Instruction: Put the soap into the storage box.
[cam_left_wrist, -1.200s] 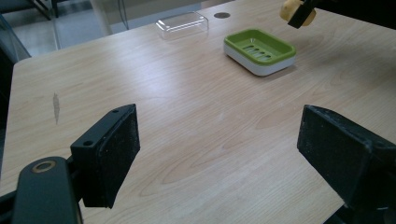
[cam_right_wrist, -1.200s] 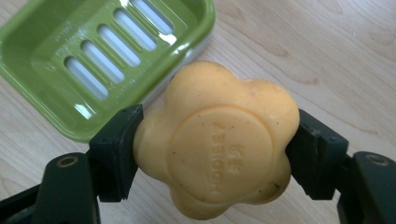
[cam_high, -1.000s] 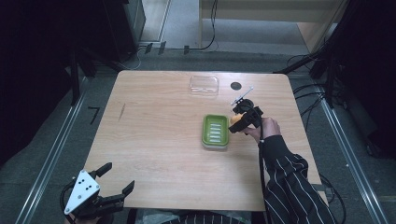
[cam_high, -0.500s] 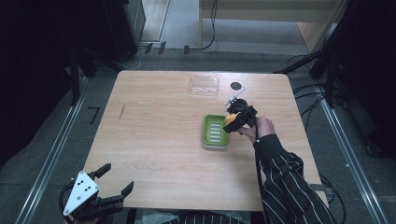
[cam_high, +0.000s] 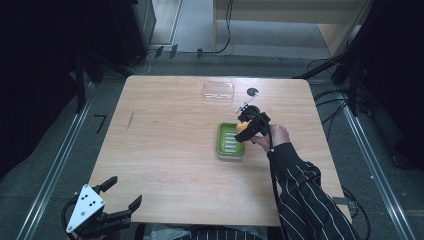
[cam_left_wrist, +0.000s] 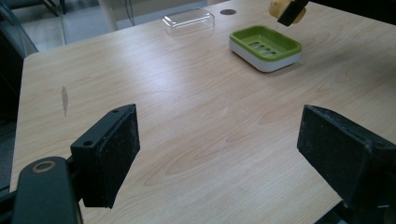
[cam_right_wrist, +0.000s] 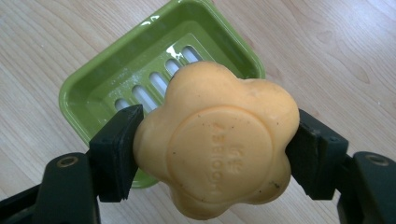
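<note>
Right gripper (cam_right_wrist: 217, 154) pinching orange soap (cam_right_wrist: 217, 140) above green dish (cam_right_wrist: 116, 84), left gripper (cam_left_wrist: 219, 154) jaws spread wide

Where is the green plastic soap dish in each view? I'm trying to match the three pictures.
High view: green plastic soap dish right of table centre, beside the right tongs.
Left gripper view: upper right.
Right gripper view: upper left, behind the orange flower-shaped soap.
Shared landmark: that soap.
</note>
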